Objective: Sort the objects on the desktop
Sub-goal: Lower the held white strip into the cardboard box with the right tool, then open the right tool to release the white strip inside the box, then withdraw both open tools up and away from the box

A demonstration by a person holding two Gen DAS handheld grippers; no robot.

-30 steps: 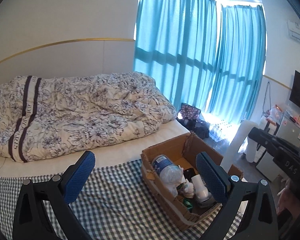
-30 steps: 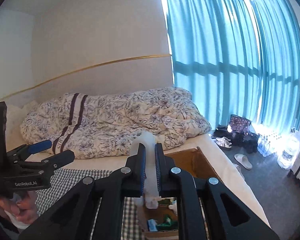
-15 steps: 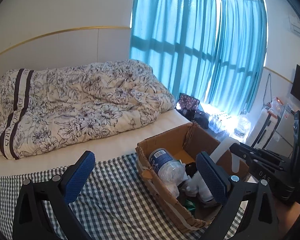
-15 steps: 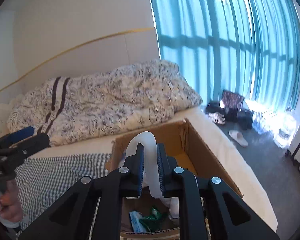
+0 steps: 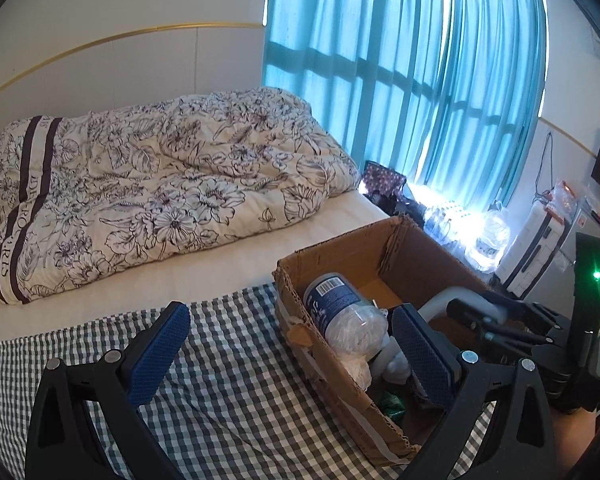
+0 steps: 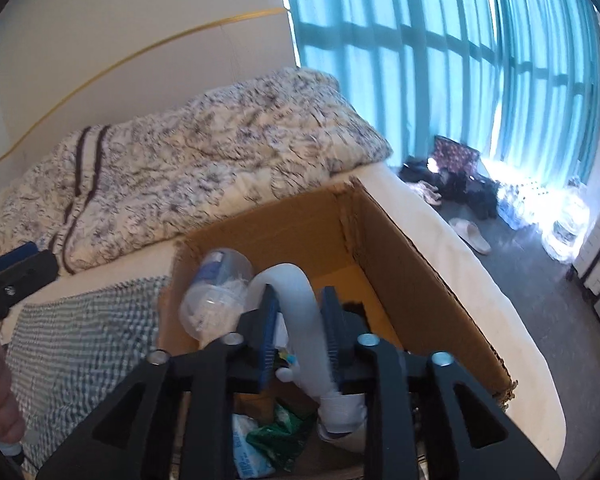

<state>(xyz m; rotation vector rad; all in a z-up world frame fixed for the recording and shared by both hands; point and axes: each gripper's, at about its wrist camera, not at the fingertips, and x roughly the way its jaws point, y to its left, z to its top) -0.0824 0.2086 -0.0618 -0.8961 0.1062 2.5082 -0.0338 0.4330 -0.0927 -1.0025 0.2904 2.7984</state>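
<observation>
My right gripper (image 6: 299,312) is shut on a white tube (image 6: 296,300) and holds it inside the open cardboard box (image 6: 404,264); the tube's round end also shows in the left wrist view (image 5: 452,298). The box (image 5: 340,256) holds a clear plastic bottle with a blue label (image 5: 340,312), a green wrapper (image 6: 280,432) and other small items. The bottle also shows in the right wrist view (image 6: 216,288). My left gripper (image 5: 288,348) is open and empty above the checked cloth (image 5: 220,400), just left of the box.
The cloth and box lie on a bed with a floral duvet (image 5: 152,184) behind. Blue curtains (image 5: 400,80) fill the window. Shoes and bags (image 6: 460,188) lie on the floor to the right of the bed.
My right gripper has moved forward and down with the tube, from above the box into it. The left gripper has stayed open and shifted slightly.
</observation>
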